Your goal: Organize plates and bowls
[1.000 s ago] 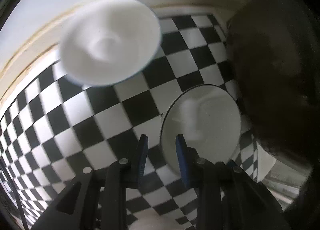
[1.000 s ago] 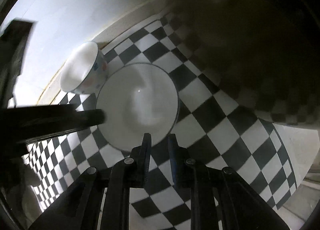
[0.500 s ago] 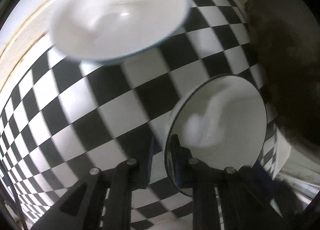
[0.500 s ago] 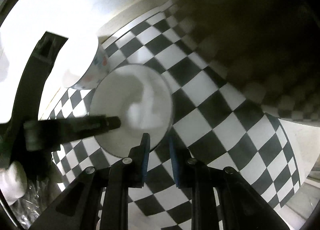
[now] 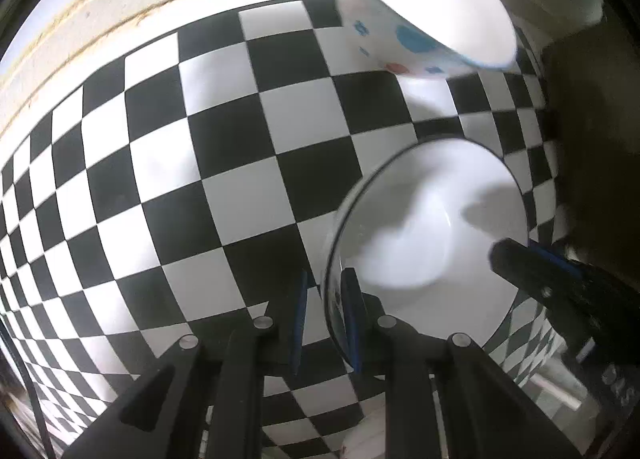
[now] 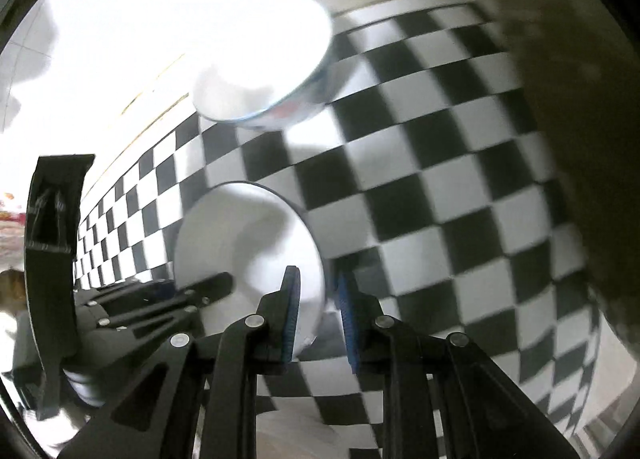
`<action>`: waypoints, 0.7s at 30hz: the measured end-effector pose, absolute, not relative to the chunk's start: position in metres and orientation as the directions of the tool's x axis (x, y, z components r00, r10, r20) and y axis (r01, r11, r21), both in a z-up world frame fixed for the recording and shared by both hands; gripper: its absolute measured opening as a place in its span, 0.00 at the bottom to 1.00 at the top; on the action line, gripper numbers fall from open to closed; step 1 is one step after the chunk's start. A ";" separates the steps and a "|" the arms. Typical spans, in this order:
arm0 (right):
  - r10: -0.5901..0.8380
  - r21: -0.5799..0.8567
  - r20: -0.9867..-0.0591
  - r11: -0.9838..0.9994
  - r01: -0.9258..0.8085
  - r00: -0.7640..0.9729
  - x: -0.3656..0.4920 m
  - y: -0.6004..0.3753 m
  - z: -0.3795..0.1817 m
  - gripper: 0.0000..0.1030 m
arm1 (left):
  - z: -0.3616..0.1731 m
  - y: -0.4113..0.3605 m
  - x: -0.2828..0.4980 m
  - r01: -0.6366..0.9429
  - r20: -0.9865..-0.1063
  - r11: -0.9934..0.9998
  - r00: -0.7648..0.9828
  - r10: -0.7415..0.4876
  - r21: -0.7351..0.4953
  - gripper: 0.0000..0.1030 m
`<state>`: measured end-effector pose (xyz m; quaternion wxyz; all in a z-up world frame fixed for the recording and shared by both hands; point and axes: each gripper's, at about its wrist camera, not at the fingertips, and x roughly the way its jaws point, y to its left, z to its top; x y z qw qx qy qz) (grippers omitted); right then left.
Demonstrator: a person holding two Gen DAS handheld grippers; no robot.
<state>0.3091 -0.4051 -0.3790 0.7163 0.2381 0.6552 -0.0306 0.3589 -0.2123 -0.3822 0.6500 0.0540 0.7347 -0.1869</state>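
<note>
A white plate (image 5: pixel 432 235) with a thin dark rim is lifted and tilted above the checkered cloth (image 5: pixel 240 179). My left gripper (image 5: pixel 324 319) is shut on its left rim. My right gripper (image 6: pixel 316 313) has a pad on each side of the opposite rim of the plate (image 6: pixel 248 243) and looks shut on it. A white bowl (image 5: pixel 424 7) with blue and red dots stands at the back near the wall; it also shows in the right wrist view (image 6: pixel 264 71), blurred. The right gripper's fingers (image 5: pixel 560 279) show in the left wrist view.
A pale wall and ledge (image 5: pixel 120 3) run along the back of the cloth. A dark bulky shape (image 6: pixel 580 139) fills the right side. The left gripper's body (image 6: pixel 56 267) stands at the left in the right wrist view.
Both grippers have closed in on the plate from opposite sides and it has tilted up off the cloth. The dotted bowl has shifted to the upper right in the left wrist view.
</note>
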 end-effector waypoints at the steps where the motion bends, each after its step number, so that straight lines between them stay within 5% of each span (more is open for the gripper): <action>1: 0.281 0.308 -0.951 0.883 0.353 0.126 0.315 -0.407 -0.383 0.21 | -0.383 -0.206 0.360 0.315 -0.974 0.925 -0.147 -0.174 -0.213 0.15; 5: 0.290 0.292 -0.955 0.898 0.329 0.058 0.332 -0.410 -0.397 0.09 | -0.383 -0.197 0.366 0.260 -0.954 0.921 -0.160 -0.254 -0.289 0.15; 21: 0.282 0.296 -0.955 0.917 0.267 0.090 0.319 -0.395 -0.367 0.07 | -0.333 -0.221 0.347 0.281 -0.964 0.922 -0.080 -0.252 -0.265 0.15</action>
